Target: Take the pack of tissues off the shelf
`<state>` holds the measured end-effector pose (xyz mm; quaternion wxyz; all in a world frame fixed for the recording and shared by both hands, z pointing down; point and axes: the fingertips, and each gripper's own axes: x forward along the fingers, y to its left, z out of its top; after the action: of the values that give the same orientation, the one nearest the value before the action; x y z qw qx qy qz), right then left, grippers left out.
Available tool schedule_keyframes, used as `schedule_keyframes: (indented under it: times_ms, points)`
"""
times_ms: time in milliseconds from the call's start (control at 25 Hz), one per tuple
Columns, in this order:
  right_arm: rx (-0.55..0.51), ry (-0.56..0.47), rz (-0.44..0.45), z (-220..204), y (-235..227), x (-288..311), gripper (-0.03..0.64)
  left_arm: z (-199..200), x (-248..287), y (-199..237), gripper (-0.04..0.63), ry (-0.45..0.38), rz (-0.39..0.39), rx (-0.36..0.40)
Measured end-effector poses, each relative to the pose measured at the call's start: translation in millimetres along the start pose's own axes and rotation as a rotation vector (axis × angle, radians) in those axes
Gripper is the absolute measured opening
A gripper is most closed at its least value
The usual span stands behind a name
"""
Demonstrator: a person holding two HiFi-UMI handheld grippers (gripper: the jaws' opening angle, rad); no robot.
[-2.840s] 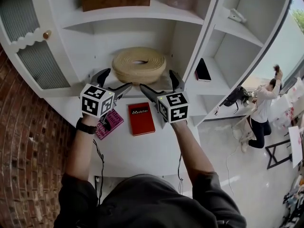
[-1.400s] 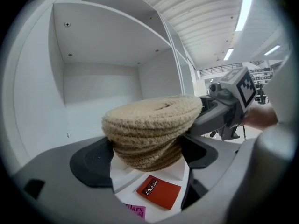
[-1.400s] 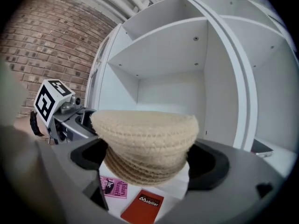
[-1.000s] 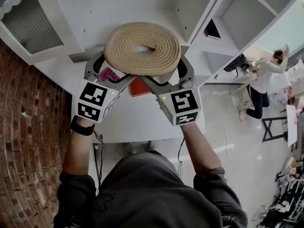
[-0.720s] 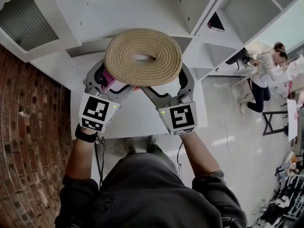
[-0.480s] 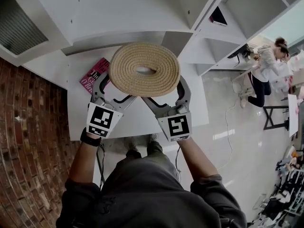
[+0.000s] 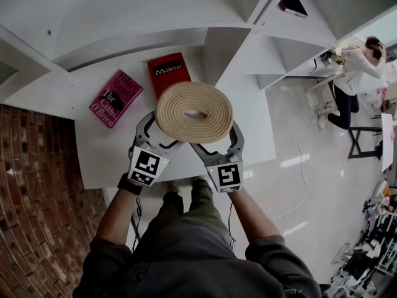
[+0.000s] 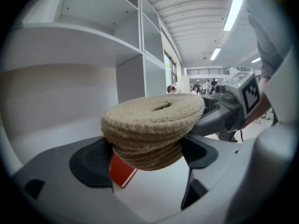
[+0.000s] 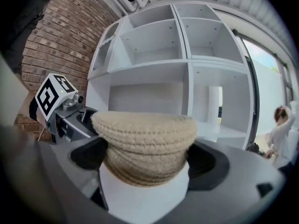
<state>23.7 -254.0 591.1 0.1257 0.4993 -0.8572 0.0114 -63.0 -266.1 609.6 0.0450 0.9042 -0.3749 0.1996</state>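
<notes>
Since the last frame the round beige woven-rope tissue pack (image 7: 194, 112) has cleared the white shelf (image 7: 155, 36), now above the white tabletop (image 7: 111, 160); left gripper (image 7: 162, 130) and right gripper (image 7: 217, 136) each clamped on its near rim; pack flat, centred between them.

A white shelving unit (image 7: 155, 11) with open compartments rose over a white counter (image 7: 99, 157). To its left stood a red-brown brick wall (image 7: 37, 185). A pale, glossy floor (image 7: 310, 141) spread to the right, catching bright reflections. Long strip lights (image 8: 233, 8) ran along a ribbed ceiling, and daylight came through a tall window (image 9: 268, 78) beside the shelves.
</notes>
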Motion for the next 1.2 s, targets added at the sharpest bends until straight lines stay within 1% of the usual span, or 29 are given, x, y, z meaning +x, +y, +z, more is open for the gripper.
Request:
schedule_keyframes:
  times_ms: [280, 520, 680, 960, 1080, 1200]
  points:
    - [0.067, 0.112, -0.014, -92.1, -10.6, 4.8, 0.538, -73.8, 51.0, -24.7, 0.454, 0.114, -0.077, -0.043]
    - [0.119, 0.174, -0.018, -147.3, -16.8, 9.7, 0.538, -119.8, 81.2, -39.4, 0.454, 0.183, -0.113, -0.085]
    - [0.139, 0.202, -0.027, -171.6, -21.8, 9.3, 0.538, -137.8, 95.6, -48.0, 0.454, 0.215, -0.132, -0.09]
    - [0.151, 0.229, -0.032, -200.0, -26.0, 9.9, 0.538, -160.3, 111.7, -56.6, 0.454, 0.254, -0.148, -0.09]
    - [0.135, 0.229, -0.039, -207.0, -25.1, 8.6, 0.538, -166.9, 114.3, -58.9, 0.454, 0.258, -0.143, -0.069]
    - [0.117, 0.227, -0.049, -212.7, -23.7, 7.2, 0.538, -177.2, 115.9, -60.8, 0.454, 0.267, -0.135, -0.024]
